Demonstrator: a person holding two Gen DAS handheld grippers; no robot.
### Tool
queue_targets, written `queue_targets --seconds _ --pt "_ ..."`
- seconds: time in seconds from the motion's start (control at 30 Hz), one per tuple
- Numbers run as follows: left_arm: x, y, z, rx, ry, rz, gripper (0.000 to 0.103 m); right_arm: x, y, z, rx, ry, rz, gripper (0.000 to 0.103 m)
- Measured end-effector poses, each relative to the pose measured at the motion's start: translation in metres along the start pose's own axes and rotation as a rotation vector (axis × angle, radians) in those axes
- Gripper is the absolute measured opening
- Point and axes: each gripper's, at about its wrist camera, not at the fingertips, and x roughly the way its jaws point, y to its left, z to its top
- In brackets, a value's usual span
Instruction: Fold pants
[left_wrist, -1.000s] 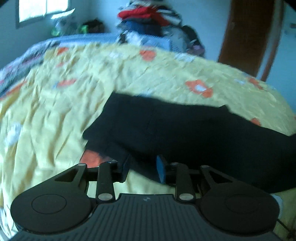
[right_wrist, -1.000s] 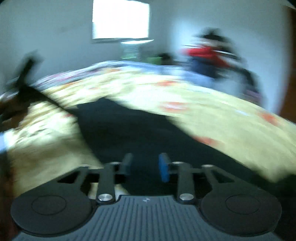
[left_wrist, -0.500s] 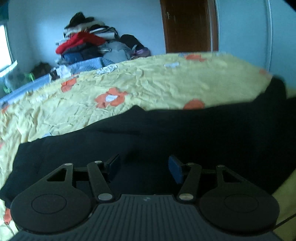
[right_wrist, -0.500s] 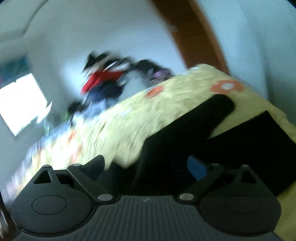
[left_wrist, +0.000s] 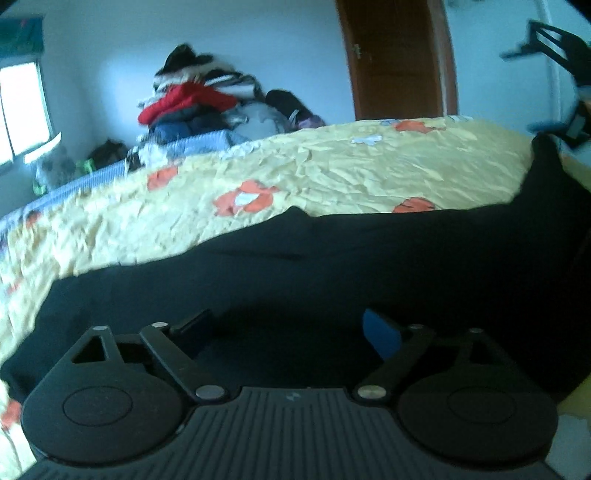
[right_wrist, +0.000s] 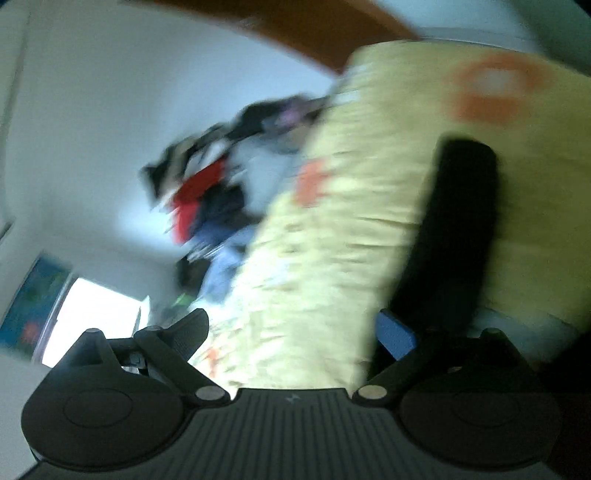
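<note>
Black pants (left_wrist: 332, 266) lie stretched across a yellow flowered bedspread (left_wrist: 332, 173). My left gripper (left_wrist: 288, 326) hovers low over their near edge. Its jaws are opening wide, with black cloth beneath the gap and neither pad pressing on it. The right wrist view is blurred and rolled sideways. In it one narrow black part of the pants (right_wrist: 461, 221) runs over the bedspread (right_wrist: 332, 240) towards the blue-padded finger. My right gripper (right_wrist: 291, 328) is open, and only bedspread shows between its fingers.
A heap of clothes (left_wrist: 199, 107) is piled against the far wall beyond the bed. A brown door (left_wrist: 395, 59) stands at the back right and a window (left_wrist: 22, 110) at the left. A dark object (left_wrist: 554, 40) shows at the upper right.
Both grippers' jaws have spread much wider. The left view swung from the pants' end to face along their length. The right view rolled hard sideways and moved toward the bed's edge.
</note>
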Motion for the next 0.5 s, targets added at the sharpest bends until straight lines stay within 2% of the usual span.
queue_targets --seconds 0.03,0.1,0.2,0.27,0.33,0.4,0.5 --pt "0.001 0.003 0.000 -0.019 0.009 -0.005 0.095 0.011 0.010 0.004 -0.049 -0.015 -0.001 0.097" --pt "0.004 0.008 0.001 -0.055 0.025 -0.015 0.097 0.016 0.023 0.005 -0.114 -0.099 -0.072 0.097" --pt "0.004 0.012 -0.001 -0.081 0.033 -0.030 0.098 -0.016 0.021 -0.005 -0.162 -0.215 -0.071 0.097" --pt "0.003 0.013 -0.001 -0.084 0.033 -0.033 0.098 -0.039 0.010 -0.010 -0.152 -0.240 -0.120 0.097" --pt "0.003 0.013 -0.001 -0.085 0.034 -0.033 0.099 -0.056 -0.005 -0.017 -0.103 -0.217 -0.190 0.098" --pt "0.003 0.013 -0.001 -0.088 0.034 -0.035 0.099 -0.056 -0.018 -0.023 -0.056 -0.129 -0.217 0.099" --pt "0.003 0.013 -0.001 -0.090 0.035 -0.034 0.099 -0.032 -0.023 -0.024 -0.015 -0.022 -0.156 0.099"
